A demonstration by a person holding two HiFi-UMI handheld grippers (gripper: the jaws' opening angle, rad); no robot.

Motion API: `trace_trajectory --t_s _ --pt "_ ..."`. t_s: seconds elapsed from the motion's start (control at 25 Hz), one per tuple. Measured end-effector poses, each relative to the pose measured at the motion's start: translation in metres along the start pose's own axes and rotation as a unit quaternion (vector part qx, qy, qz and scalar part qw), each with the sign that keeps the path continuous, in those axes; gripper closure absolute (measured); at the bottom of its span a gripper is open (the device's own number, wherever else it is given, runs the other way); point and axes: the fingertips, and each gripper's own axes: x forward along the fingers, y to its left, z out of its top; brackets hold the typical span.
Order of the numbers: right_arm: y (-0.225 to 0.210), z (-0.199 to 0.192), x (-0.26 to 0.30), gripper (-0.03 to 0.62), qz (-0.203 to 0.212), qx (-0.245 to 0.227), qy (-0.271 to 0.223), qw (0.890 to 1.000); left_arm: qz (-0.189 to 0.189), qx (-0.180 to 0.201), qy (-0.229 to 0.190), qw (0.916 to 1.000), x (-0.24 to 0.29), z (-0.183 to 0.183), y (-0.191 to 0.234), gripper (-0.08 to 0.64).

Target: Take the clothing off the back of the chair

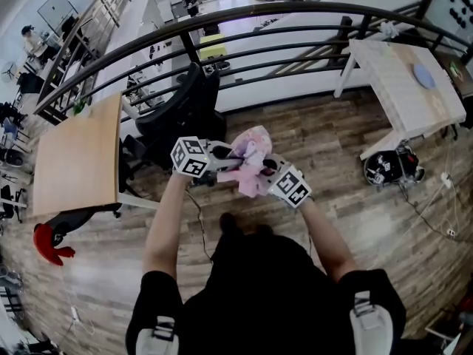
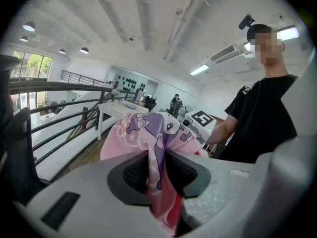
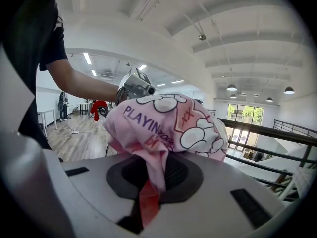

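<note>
While you stood on the wood floor (image 1: 332,139) a little back from the black railing (image 1: 259,9), you held the pink clothing (image 1: 251,156) bunched between both tools in front of your chest. It hung apart from the black chair (image 1: 185,109), which stood beyond it, near the railing.

Left gripper (image 1: 230,163): clenched on the garment. In the left gripper view a purple-and-pink fold (image 2: 148,133) ran down between the dark pads (image 2: 134,173) and came out below them.

Right gripper (image 1: 264,173): also clamped on the garment. In the right gripper view a pink fold with a red-orange strip passed between its pads (image 3: 179,173). The rest of the cloth (image 3: 168,118) bulged above them, showing purple lettering and white cloud-like shapes.

The two tools pointed toward each other and sat close together, with their marker cubes on the outer sides. Each one showed in the other's camera, just behind the bundle.

Surroundings in the head view: a wooden table (image 1: 77,154) stood left of the chair. A white table (image 1: 403,87) stood well apart at the right, against the railing. A red object (image 1: 52,244) lay on the floor by the wooden table's near end; you could not tell what it was.
</note>
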Motion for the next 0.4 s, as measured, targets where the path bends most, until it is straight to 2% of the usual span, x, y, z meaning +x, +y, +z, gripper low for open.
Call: trace_trajectory --t_s 0.4 --pt "0.0041 -0.0090 0.0059 0.555 -0.005 0.014 0.007 1.000 0.002 0.000 0.004 1.0000 -0.0013 -0.0089 0.0008 0.476"
